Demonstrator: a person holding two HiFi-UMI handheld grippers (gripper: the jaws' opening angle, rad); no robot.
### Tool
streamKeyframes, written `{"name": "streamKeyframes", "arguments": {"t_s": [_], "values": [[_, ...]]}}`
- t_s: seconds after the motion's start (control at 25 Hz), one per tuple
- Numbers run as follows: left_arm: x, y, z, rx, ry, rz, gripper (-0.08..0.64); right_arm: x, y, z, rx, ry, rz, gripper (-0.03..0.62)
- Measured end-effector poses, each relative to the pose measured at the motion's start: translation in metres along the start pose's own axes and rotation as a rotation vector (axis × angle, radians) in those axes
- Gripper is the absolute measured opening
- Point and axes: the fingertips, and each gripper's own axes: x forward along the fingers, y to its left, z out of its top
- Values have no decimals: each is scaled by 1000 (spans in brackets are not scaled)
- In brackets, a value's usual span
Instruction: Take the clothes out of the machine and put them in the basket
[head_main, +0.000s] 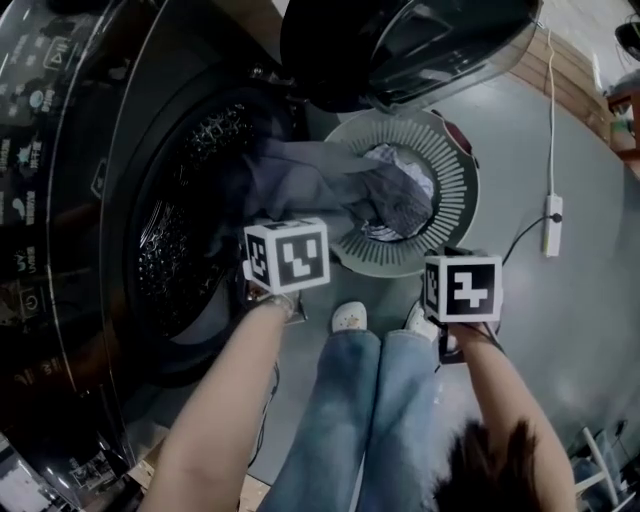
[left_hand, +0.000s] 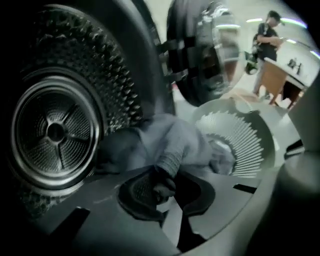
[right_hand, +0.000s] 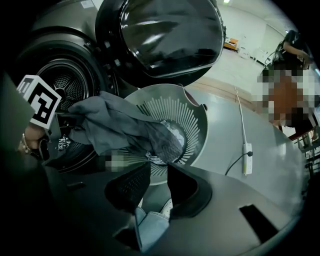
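Your left gripper (left_hand: 162, 186) is clamped on the ribbed cuff (left_hand: 168, 164) of a grey garment (left_hand: 172, 137), the jaws pinched tight with the fabric bunched between them. Your right gripper (right_hand: 157, 167) holds nothing: its jaws stand a little apart, and through the gap you see only your own jeans (right_hand: 149, 227) and a shoe (right_hand: 166, 206). The garment runs in a long band from the mouth of the machine (head_main: 180, 235) on your left across to the basket (head_main: 455, 190). Its far end already hangs over the rim and into the basket, while the cuff end you hold is still up by the machine's opening. So the basket lies ahead and to the right of your left fingers, along the garment's own length, and the left hand is the nearer one to finish the carry; the job looks like swinging that cuff over the rim and letting go. The open door (head_main: 400, 45) hangs just above the basket's far side, so keep under it. Your legs stand just beside the basket's near rim. A power strip (head_main: 551, 225) with its cord lies on the floor well to the right, out of the path. The drum's back wall (left_hand: 55, 132) looks bare, though the garment hides its lower part, so more clothes may sit there.
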Motion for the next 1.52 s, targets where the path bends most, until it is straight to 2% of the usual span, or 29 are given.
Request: {"name": "streamKeyframes", "arguments": {"t_s": [0.08,0.16,0.24,0.36,0.48,0.68,0.72,0.8,0.84,0.92,0.96,1.0,1.12,1.52], "values": [[-13,-27,12,67,-48,-47,40,-6,-4,1,-4,-5,-4,102],[-32,-62,40,119,-129,-107,40,-12,-12,3,-4,-12,-14,98],[-49,-92,64,89,-175,-174,40,-17,-21,5,4,-20,-24,94],[-67,-122,86,53,-202,-259,40,-25,-33,5,27,-33,-32,87],[-79,-148,99,49,-213,-346,40,-30,-44,4,51,-38,-37,83],[-95,-184,111,-28,-211,-552,40,-35,-52,2,62,-42,-37,77],[-92,-186,107,-24,-187,-550,40,-36,-53,2,62,-43,-38,77],[-81,-185,96,25,-126,-491,51,-36,-56,1,63,-43,-38,75],[-76,-185,92,56,-109,-470,99,-35,-56,0,64,-43,-38,75],[-71,-189,83,93,-90,-475,322,-34,-57,-1,63,-42,-39,75],[-69,-190,79,95,-83,-484,385,-33,-57,-1,62,-42,-39,75],[-67,-190,75,91,-75,-489,416,-33,-57,-1,60,-41,-38,75],[-60,-182,65,70,-60,-469,447,-30,-54,-3,54,-32,-34,75],[-38,-75,43,135,-63,-216,531,-18,-33,-4,16,-8,-16,75]]}}
